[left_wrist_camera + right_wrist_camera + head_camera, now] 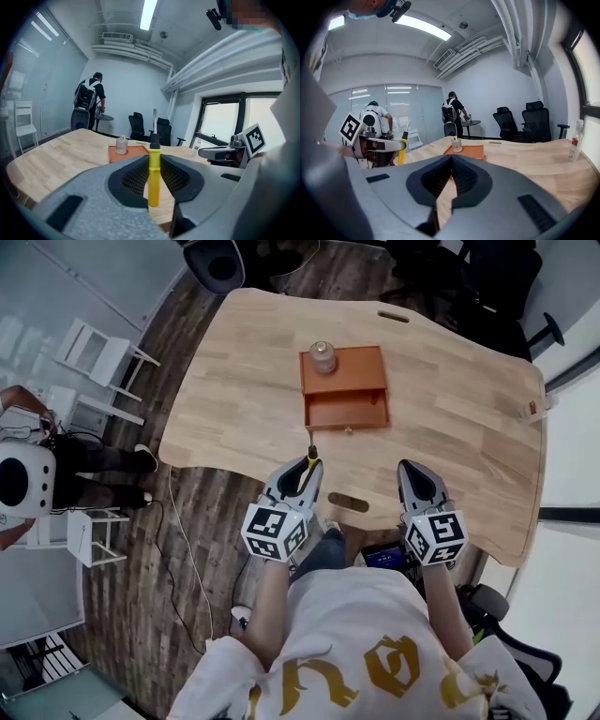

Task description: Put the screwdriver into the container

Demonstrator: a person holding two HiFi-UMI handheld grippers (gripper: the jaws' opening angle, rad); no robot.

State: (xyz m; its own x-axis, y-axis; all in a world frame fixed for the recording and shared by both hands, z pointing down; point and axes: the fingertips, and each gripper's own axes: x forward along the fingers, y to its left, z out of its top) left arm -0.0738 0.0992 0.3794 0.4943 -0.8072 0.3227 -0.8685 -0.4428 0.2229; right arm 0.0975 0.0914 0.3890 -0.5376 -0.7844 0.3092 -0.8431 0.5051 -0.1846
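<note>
Head view: the left gripper (304, 468) is clamped on the screwdriver (311, 457). It is held over the near edge of the wooden table (450, 409), short of the container (344, 371). From above, the gripper body covers nearly all of the yellow handle. Only a yellow sliver, the black collar and a short length of shaft show past the jaw tips.

Left gripper view: the screwdriver stands upright between the jaws, which press on the handle from both sides. The shaft runs up in front of dark office chairs (150, 126), so its tip type cannot be read.

The container is an orange box with its drawer (346, 411) pulled out toward the person. A small pale jar (322, 356) stands on the box top. In the left gripper view the jaws hide the drawer, and only the top and the jar show.

The right gripper (419, 480) is held level with the left one, apart from it and to the right. In its own view the jaw tips are together with nothing between them, and they cover the near part of the box.

A clear bottle (575, 133) stands near the table's right edge. A person with a backpack (89, 99) stands at a far table, back turned.
</note>
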